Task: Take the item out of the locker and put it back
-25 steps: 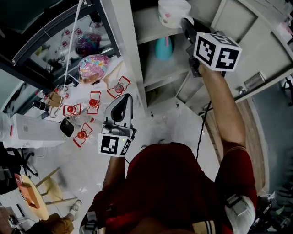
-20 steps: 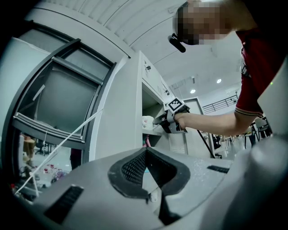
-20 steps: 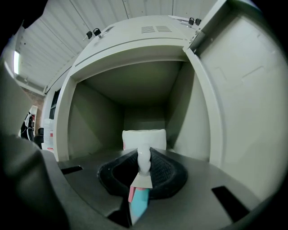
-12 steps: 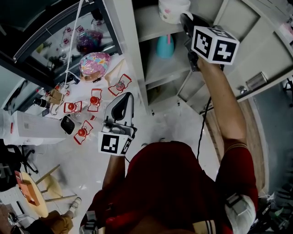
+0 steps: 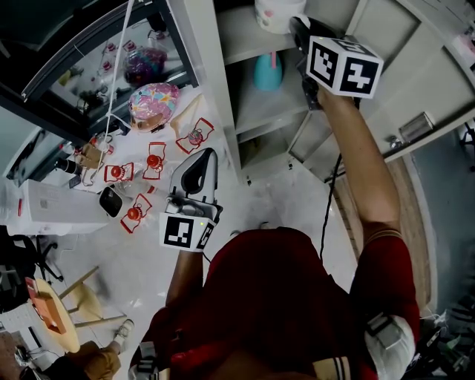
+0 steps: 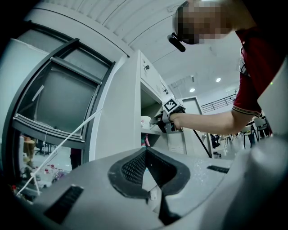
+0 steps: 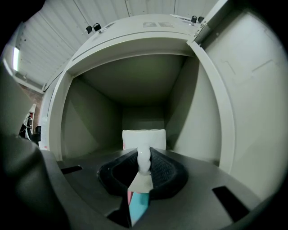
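Note:
A white mug (image 5: 276,12) with a pink mark stands at the top shelf of the open locker (image 5: 241,44). My right gripper (image 5: 298,27) reaches up to it, and the marker cube sits just behind. In the right gripper view the mug (image 7: 144,138) stands upright in the compartment and its handle (image 7: 143,161) is pinched between the black pads of my right gripper (image 7: 143,167). My left gripper (image 5: 202,157) hangs low in front of the locker's left wall, shut and holding nothing. In the left gripper view the jaws of my left gripper (image 6: 145,153) meet at the tips.
A teal bottle (image 5: 266,72) stands on the shelf below the mug. The locker door (image 5: 415,67) is swung open to the right. To the left, a table (image 5: 167,137) carries a colourful round thing (image 5: 152,105) and several red-and-white pieces (image 5: 153,163).
My right gripper and the mug have shifted a little up and further toward the top shelf. The left gripper has stayed where it was.

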Motion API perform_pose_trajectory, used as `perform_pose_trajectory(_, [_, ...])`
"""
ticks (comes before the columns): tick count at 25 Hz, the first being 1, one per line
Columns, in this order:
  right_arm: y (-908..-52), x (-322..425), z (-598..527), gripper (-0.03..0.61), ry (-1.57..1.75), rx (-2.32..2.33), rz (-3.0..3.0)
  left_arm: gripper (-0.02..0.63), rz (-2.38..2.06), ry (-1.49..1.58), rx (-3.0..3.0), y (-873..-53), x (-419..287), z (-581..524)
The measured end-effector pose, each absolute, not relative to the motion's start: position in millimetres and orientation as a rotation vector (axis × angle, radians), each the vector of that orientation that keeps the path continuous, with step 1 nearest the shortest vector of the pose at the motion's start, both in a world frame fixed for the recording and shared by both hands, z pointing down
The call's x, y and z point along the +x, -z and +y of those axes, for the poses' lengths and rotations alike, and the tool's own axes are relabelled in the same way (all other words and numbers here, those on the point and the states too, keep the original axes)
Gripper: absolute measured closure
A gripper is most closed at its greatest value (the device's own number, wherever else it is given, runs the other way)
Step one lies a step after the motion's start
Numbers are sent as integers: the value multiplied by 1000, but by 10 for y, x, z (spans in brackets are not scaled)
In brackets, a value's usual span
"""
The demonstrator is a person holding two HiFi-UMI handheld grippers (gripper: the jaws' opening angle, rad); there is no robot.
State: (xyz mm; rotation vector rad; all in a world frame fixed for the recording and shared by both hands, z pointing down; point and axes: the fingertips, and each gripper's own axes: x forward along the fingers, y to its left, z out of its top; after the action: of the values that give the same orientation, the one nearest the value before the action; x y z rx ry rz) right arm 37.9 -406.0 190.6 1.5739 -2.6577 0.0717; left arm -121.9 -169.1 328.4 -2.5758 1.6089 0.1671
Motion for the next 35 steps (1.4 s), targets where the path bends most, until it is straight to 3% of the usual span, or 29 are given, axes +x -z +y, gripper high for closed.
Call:
perform_pose_trajectory(16, [-2000,469,-3840,430,-12,1570,-2667,607,1571,-160,-2598,-3289,-1125,-1617])
perform_pose_trajectory(35, [-2033,461,-3186,426,142,1481,-2730,607,1546,-176,-2609,-3251,-992,-1624])
